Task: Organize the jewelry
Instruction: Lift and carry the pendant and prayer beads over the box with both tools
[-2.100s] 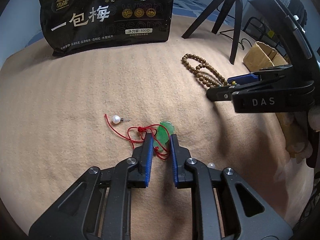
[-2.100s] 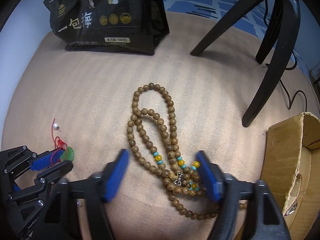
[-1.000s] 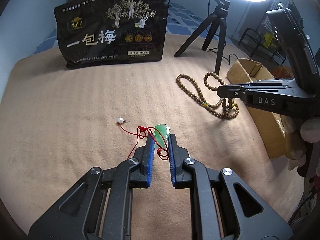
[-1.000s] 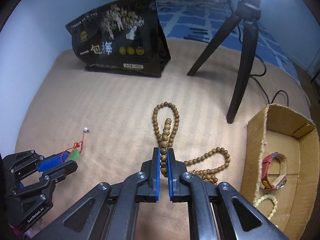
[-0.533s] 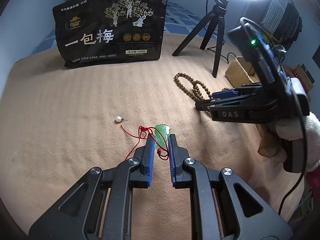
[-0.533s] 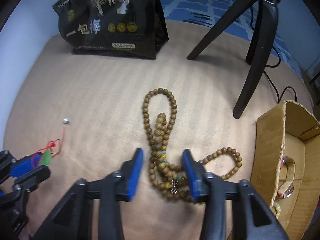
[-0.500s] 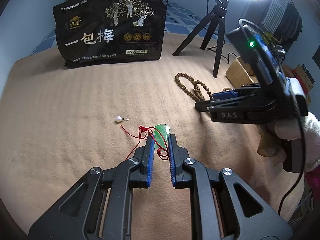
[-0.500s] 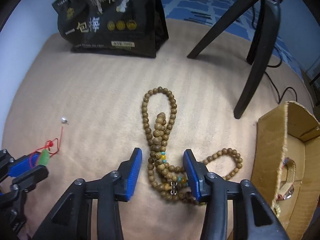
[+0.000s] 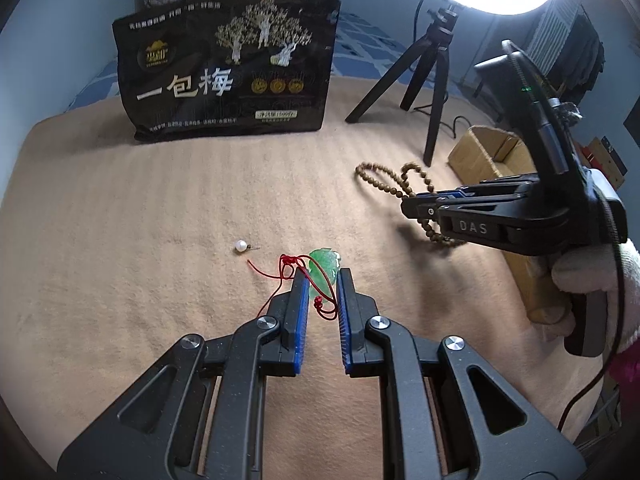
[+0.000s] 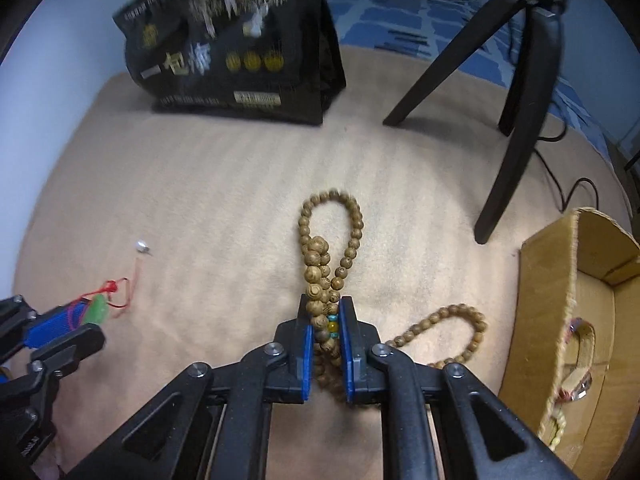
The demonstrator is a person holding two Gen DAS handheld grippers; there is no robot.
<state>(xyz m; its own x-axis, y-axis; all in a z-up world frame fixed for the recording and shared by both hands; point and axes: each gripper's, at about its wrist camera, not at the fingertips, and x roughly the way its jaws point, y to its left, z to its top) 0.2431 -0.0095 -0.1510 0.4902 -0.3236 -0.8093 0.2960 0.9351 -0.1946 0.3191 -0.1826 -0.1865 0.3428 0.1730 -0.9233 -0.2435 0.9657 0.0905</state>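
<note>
Right tool point(image 10: 325, 312), low centre of frame, is clamped on the wooden bead strand point(image 10: 318, 256), its jaws having just closed on it; bead loops are spread over the tan blanket point(image 10: 200, 200). Left tool point(image 9: 322, 282) is clenched on the green pendant point(image 9: 325, 266) with red cord. A pearl point(image 9: 239, 246) is seen just upper left of it, a cardboard box point(image 10: 576, 320) at far right.
</note>
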